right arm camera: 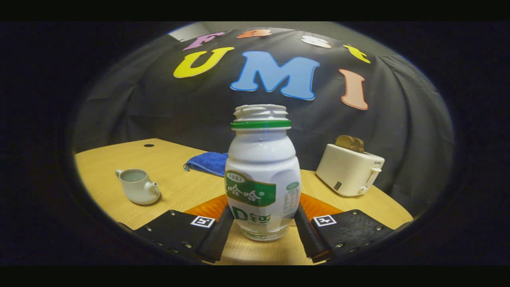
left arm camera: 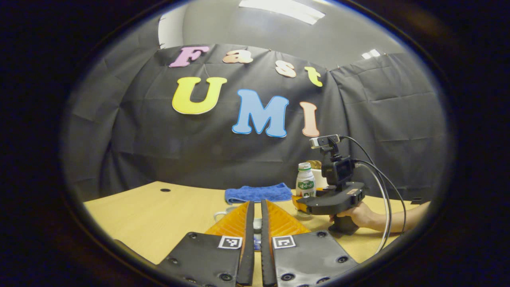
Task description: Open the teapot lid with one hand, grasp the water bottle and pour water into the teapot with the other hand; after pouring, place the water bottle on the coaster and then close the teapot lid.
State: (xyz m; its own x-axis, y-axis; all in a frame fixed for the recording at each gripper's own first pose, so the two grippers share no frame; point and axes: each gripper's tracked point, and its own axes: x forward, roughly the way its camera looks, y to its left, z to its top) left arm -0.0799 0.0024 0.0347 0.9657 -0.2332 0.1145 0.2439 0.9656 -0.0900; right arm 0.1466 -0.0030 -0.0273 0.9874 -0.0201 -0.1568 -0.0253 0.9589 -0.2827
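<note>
Nearest us, the right gripper (right arm camera: 261, 235) clamps the uncapped water bottle (right arm camera: 262, 175) upright over the wooden table (right arm camera: 171, 179); the lidless teapot (right arm camera: 137, 186) sits left. Our left gripper (left arm camera: 257, 223) looks nearly closed.

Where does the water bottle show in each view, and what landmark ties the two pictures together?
Left gripper view: the water bottle stands right of centre, behind the right gripper.
Right gripper view: it stands upright at centre, between that gripper's fingers.
Shared landmark: the blue cloth on the table.
</note>
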